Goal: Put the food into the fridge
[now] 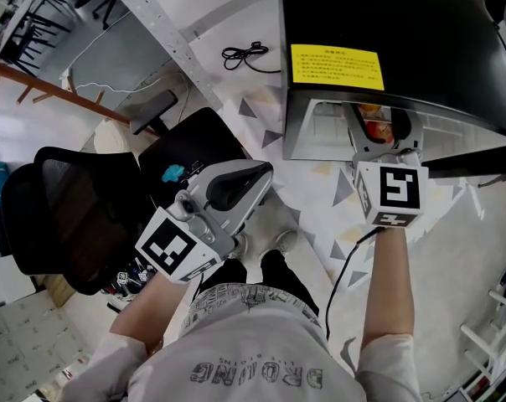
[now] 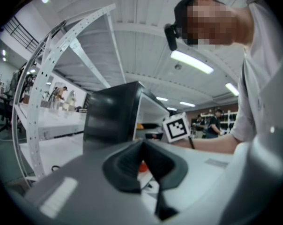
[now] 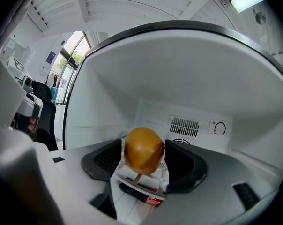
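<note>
A black mini fridge (image 1: 387,23) with a yellow label (image 1: 337,65) stands open on the floor in front of me. My right gripper (image 1: 379,128) reaches into its white compartment. In the right gripper view that gripper (image 3: 144,162) is shut on a round orange-yellow fruit (image 3: 143,149), held above a white pack with a red and black item (image 3: 144,193). My left gripper (image 1: 261,172) hangs near my body, left of the fridge and well outside it. Its pads (image 2: 127,165) meet, with nothing held. From there the fridge (image 2: 108,116) shows side-on.
A black office chair (image 1: 64,216) stands close on my left. A perforated metal upright (image 1: 165,36) and a loose black cable (image 1: 245,55) lie left of the fridge. On the fridge's back wall are a vent (image 3: 184,125) and a dial (image 3: 219,128).
</note>
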`<act>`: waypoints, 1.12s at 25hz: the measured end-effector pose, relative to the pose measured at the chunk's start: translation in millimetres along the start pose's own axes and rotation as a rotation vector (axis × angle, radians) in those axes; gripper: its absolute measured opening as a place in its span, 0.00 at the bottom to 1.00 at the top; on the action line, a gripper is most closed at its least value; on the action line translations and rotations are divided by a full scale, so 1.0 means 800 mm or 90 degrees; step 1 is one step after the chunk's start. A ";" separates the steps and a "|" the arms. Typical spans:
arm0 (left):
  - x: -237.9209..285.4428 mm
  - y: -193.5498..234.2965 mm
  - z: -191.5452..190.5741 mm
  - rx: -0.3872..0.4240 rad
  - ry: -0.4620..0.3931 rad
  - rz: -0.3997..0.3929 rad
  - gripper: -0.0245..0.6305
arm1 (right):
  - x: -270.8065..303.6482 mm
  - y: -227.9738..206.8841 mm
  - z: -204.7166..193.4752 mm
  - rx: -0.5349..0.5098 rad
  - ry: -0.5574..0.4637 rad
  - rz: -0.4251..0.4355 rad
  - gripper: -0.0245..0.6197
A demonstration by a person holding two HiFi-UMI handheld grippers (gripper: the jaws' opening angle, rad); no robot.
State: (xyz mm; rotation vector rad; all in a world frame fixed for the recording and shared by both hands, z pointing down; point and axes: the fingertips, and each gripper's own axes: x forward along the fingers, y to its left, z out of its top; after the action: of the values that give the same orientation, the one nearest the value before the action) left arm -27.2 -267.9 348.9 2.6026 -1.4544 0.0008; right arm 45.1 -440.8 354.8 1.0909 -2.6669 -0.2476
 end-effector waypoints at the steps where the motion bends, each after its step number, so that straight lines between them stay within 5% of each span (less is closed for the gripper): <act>1: -0.001 -0.001 0.000 0.000 0.000 -0.001 0.05 | -0.001 0.000 0.000 0.001 0.000 -0.001 0.45; 24: -0.033 -0.034 0.013 0.016 -0.015 -0.034 0.05 | -0.079 0.018 0.020 0.025 -0.004 -0.028 0.45; 28: -0.042 -0.040 0.020 0.024 -0.023 -0.040 0.05 | -0.101 0.031 0.027 0.040 -0.014 -0.030 0.36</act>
State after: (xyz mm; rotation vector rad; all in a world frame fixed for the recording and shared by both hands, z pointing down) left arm -19.0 -225.3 326.0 2.6912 -1.3955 -0.0260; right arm 77.9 -364.4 326.8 1.1778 -2.6874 -0.1879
